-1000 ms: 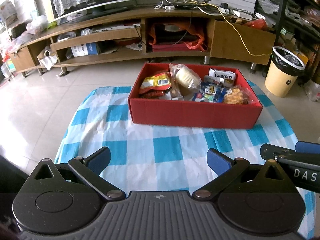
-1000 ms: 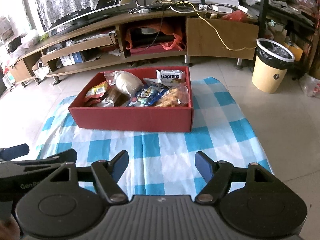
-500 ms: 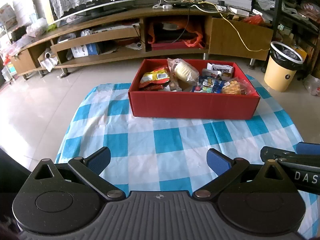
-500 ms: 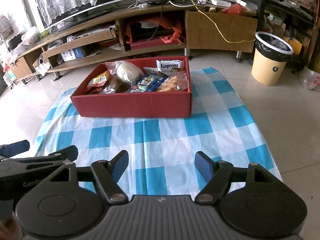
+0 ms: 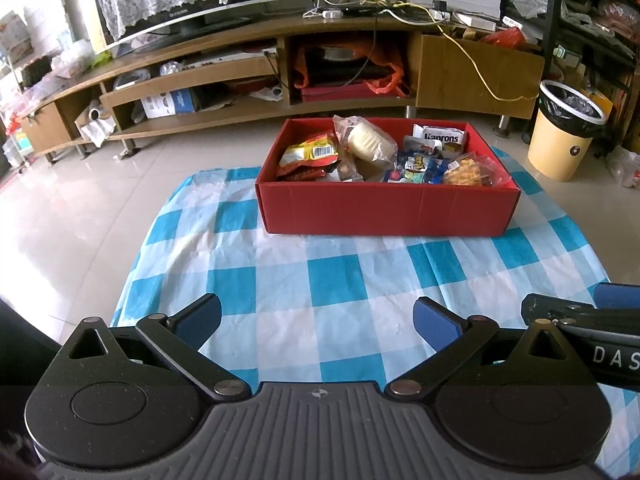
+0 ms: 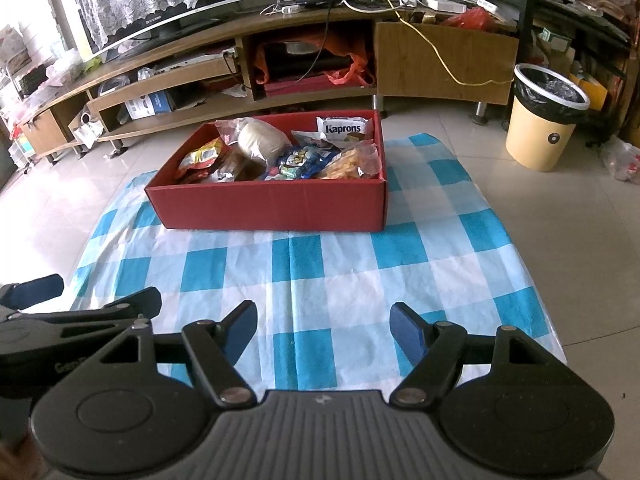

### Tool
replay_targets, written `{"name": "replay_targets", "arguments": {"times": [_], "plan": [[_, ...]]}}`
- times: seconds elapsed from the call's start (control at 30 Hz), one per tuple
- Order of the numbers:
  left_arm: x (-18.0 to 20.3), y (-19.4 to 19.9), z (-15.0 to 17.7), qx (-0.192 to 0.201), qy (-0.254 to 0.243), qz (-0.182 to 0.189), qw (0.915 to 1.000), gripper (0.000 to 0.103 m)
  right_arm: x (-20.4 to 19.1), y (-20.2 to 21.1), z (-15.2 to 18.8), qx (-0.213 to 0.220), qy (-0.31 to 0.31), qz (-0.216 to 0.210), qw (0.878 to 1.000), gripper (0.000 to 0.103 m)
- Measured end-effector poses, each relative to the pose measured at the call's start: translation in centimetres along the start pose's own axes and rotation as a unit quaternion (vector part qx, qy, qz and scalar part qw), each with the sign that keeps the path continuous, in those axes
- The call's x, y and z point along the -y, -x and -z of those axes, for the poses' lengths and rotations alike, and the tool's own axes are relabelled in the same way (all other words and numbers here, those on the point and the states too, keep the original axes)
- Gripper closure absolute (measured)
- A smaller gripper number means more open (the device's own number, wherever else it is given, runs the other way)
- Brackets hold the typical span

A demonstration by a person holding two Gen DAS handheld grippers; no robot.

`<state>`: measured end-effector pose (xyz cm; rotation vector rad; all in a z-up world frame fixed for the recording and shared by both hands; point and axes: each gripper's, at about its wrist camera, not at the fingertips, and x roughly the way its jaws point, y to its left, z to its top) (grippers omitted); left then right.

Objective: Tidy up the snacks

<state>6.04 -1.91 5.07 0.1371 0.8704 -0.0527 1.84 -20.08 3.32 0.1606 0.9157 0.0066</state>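
A long wooden TV stand (image 5: 248,68) is running along the far wall, with a screen (image 5: 192,4) under a lace cover sitting on top and a tangle of cables (image 5: 376,4) lying beside it. On the tiled floor (image 5: 80,208) in front of it, a blue-and-white checked cloth (image 5: 332,288) is lying spread out. A red box (image 5: 384,208) is sitting on the far half of the cloth, open at the top. To the right, off the cloth, a yellow bin (image 5: 560,136) with a black liner is standing on the tiles.

The snacks are all lying inside the box: a yellow-and-red bag (image 5: 308,154) at the left end, a clear bag with a pale round loaf (image 5: 370,144) next to it, a white Kaprons pack (image 5: 440,136) leaning against the back wall, a blue packet (image 5: 416,164) in the middle, and a clear bag of orange pieces (image 5: 468,170) at the right end. None are lying on the cloth outside the box.

The left gripper (image 5: 316,320) is hovering over the near part of the cloth, its blue-padded jaws standing wide apart with nothing between them. The right gripper (image 6: 322,322) is hovering just beside it, likewise spread and holding nothing. Each is showing at the edge of the other's view, both well short of the box.
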Motion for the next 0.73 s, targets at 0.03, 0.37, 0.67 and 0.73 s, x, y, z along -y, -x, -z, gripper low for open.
{"name": "replay_targets", "arguments": {"times": [0.03, 0.37, 0.67, 0.73], "plan": [[-0.01, 0.02, -0.01, 0.0, 0.0, 0.0, 1.0, 0.0, 0.0, 0.03, 0.0, 0.001, 0.0, 0.0, 1.0, 0.034], [-0.01, 0.04, -0.04, 0.0, 0.001, 0.001, 1.0, 0.0, -0.09, 0.09, 0.01, 0.001, 0.0, 0.0, 1.0, 0.034], [0.04, 0.07, -0.04, 0.001, 0.0, 0.002, 1.0, 0.0, -0.09, 0.14, 0.03, 0.001, 0.0, -0.001, 1.0, 0.034], [0.09, 0.08, -0.03, 0.0, 0.0, 0.003, 1.0, 0.0, -0.09, 0.14, 0.03, 0.001, 0.001, -0.001, 1.0, 0.034]]}}
